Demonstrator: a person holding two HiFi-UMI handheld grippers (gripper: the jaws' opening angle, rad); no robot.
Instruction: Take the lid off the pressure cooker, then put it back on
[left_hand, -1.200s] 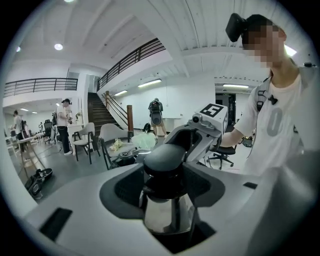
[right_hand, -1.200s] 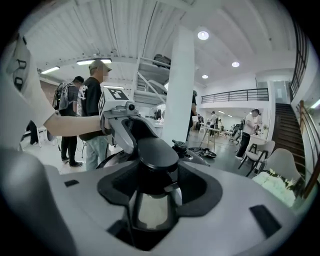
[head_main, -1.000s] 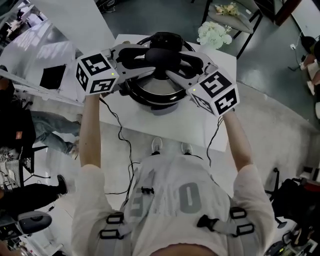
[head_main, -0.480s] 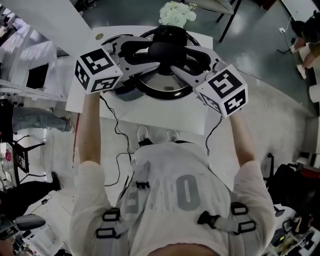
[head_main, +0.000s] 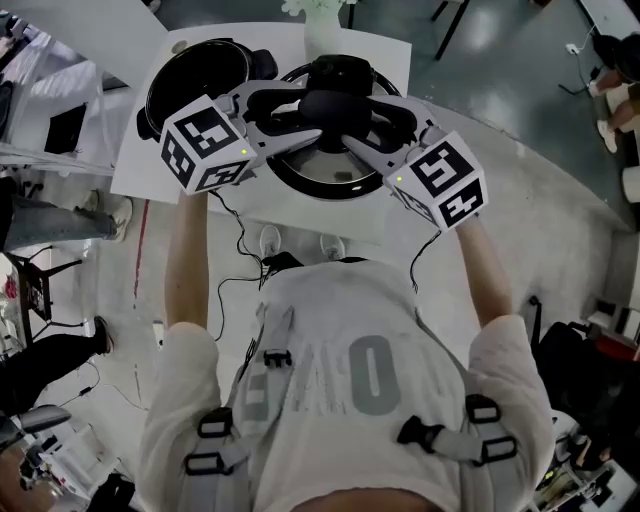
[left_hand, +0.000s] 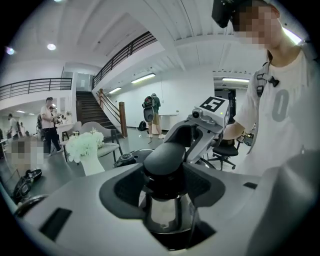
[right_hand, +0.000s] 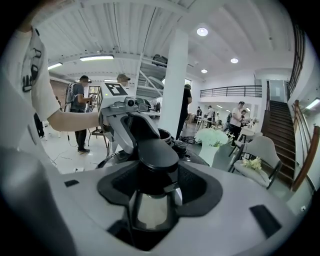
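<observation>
The first half is done. The lid (head_main: 322, 168) is off the cooker (head_main: 160, 78), whose dark, open bowl stands at the far left of the table (head_main: 300, 222). I hold the lid just right of it, its edge close to the cooker's rim. Whether it hangs clear of the table or rests there I cannot tell. What is left, by my reckoning, is the whole return: carry the lid over the open bowl, centre it, lower it and seat it.

My left gripper (head_main: 300, 112) has its jaws half spread and pressed on the black handle (head_main: 335, 103) from the left. My right gripper (head_main: 368, 120) pinches the same handle from the right, so the two sets of jaws face each other round it. Each gripper view shows the handle filling the gap between the pads, with shiny lid metal below.

Both my arms reach straight forward, forearms nearly parallel. The grippers angle inward and tip a little downward, with the marker cubes nearest me.
</observation>
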